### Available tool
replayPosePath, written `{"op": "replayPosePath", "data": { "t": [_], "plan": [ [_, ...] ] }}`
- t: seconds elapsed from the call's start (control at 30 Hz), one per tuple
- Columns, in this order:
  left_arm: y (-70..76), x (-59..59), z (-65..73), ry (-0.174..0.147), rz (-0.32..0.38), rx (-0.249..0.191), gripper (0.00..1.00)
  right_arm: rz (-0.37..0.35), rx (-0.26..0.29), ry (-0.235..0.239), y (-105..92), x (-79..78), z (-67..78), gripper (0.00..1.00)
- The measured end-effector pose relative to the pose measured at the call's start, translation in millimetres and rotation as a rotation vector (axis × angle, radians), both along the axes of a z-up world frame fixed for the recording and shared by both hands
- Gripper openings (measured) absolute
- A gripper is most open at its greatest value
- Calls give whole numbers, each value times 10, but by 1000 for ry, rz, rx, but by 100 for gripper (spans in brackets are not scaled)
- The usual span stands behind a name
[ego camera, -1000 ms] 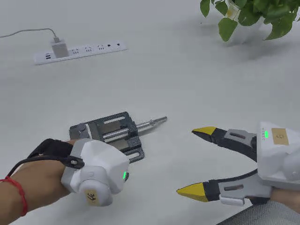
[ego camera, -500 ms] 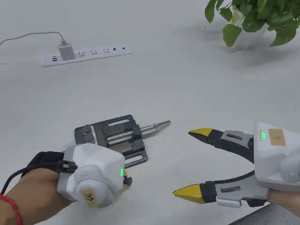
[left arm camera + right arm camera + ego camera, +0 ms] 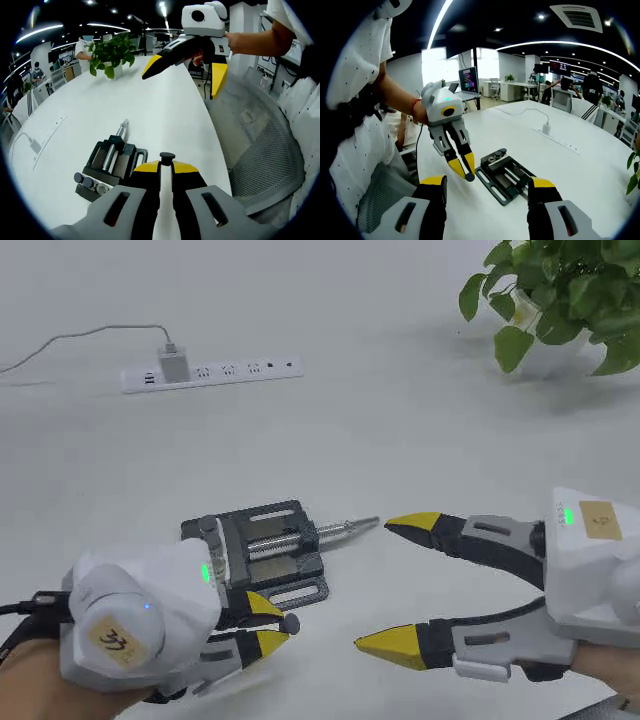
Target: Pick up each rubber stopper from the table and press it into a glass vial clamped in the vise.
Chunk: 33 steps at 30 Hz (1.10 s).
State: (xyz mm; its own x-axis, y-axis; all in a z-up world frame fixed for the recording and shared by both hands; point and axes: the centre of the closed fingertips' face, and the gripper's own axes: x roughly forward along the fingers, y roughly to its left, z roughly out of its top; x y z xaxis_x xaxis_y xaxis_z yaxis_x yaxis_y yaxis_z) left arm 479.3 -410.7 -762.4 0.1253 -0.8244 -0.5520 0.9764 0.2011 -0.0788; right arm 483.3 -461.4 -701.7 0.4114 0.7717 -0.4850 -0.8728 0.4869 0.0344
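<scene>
A dark metal vise point(image 3: 265, 552) lies flat on the white table, its screw handle pointing right. Small round vial tops point(image 3: 91, 182) sit at its near end in the left gripper view. My left gripper point(image 3: 268, 628) hovers just in front of the vise, shut on a small black rubber stopper point(image 3: 291, 623); the stopper point(image 3: 167, 158) pokes out between the yellow tips. The right gripper view shows the left gripper point(image 3: 466, 172) beside the vise point(image 3: 506, 178). My right gripper point(image 3: 398, 585) stands wide open to the right of the vise, holding nothing.
A white power strip point(image 3: 210, 372) with a plugged-in cable lies at the back left. A potted green plant point(image 3: 560, 290) stands at the back right. The table's edge and a mesh chair seat point(image 3: 260, 150) are close on the right.
My left gripper has drawn back off the vise toward the table's front, and its yellow tips with the stopper have come into sight. The right gripper has barely moved. The head camera has shifted.
</scene>
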Motion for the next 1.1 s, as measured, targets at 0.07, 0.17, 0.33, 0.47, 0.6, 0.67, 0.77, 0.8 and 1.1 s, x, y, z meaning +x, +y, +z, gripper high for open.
{"op": "replayPosePath", "data": {
  "t": [0.07,0.17,0.33,0.47,0.6,0.67,0.77,0.8,1.1],
  "plan": [
    [28,-3,99,14,30,-31,4,24,-2,-4,64,4,68,61],
    [61,-8,221,19,63,-63,4,76,-19,-2,170,-23,136,57],
    [95,-73,407,27,94,-109,4,199,-76,6,365,-117,194,49],
    [103,-121,542,28,116,-149,4,274,-93,16,498,-181,239,41],
    [118,-178,639,22,128,-171,4,347,-117,24,603,-239,277,33],
    [124,-199,674,17,133,-181,4,382,-129,24,642,-266,292,28],
    [129,-224,712,10,139,-191,4,420,-146,33,682,-300,296,24],
    [129,-229,724,11,141,-195,4,432,-152,40,689,-316,292,23],
    [133,-272,802,-2,145,-218,4,507,-204,54,729,-395,266,15]
  ]
}}
